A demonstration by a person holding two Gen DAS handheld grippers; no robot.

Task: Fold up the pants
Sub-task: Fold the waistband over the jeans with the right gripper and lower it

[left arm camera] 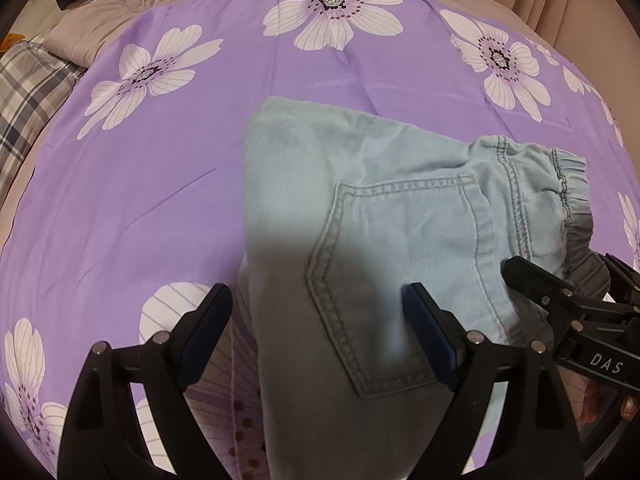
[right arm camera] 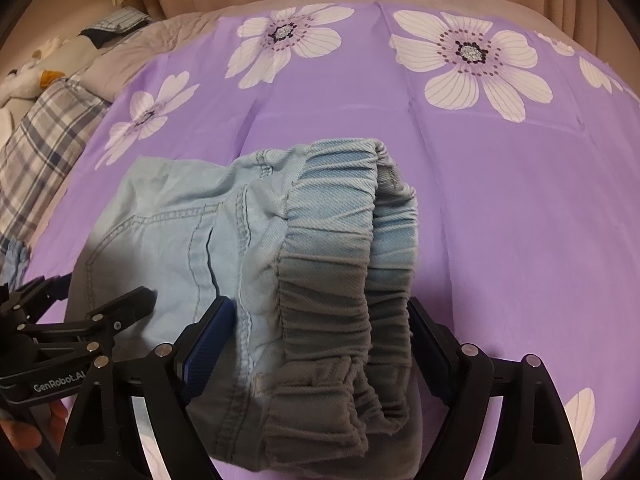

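Left tool (left arm camera: 318, 322) spread wide over pants (left arm camera: 384, 240) pocket, right tool (right arm camera: 320, 328) released, straddling waistband (right arm camera: 340, 248) at 6 o'clock, bedspread (right arm camera: 500, 200) beneath

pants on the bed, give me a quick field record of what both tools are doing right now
garment: light blue denim pants, folded, back pocket facing up
waistband: elastic waistband bunched, at the right end of the pants
surface: purple floral bedsheet
left tool: left tool open, over the near left part of the pants, gripping nothing
right tool: right tool open, its fingers either side of the waistband
background: plaid fabric at the left edge
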